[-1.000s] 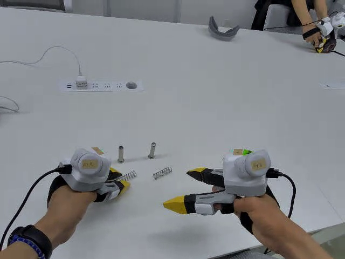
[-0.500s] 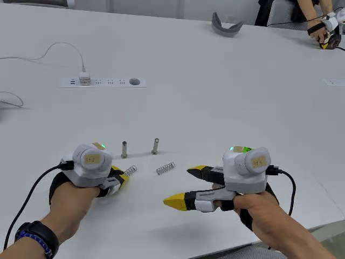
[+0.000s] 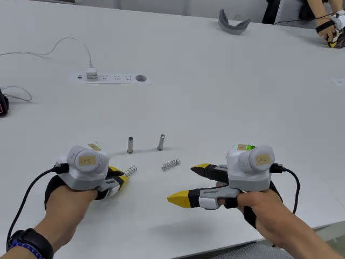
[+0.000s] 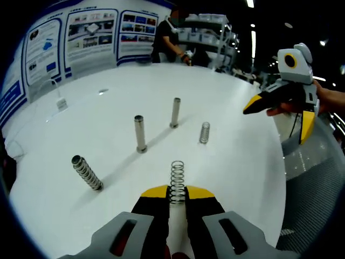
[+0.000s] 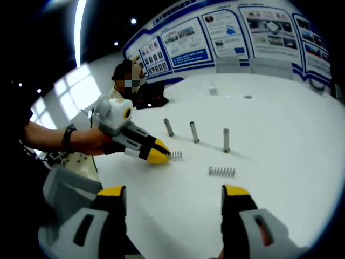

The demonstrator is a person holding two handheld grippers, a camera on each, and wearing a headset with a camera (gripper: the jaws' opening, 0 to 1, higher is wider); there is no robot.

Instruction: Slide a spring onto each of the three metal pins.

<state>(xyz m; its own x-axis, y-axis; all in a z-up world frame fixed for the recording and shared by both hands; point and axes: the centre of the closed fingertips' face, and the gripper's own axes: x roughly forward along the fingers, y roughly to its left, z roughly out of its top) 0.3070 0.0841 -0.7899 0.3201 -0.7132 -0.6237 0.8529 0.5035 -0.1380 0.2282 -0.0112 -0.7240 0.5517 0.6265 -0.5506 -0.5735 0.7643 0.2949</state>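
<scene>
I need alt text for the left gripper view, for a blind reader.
The left tool grips a spring at a white table. Ahead, one pin wears a spring, two bare pins stand beyond, and a loose spring lies beside them.

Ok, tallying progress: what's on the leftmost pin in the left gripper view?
A spring wraps the pin from base nearly to top; only its top end shows. The shaft under the coils is hidden.
</scene>
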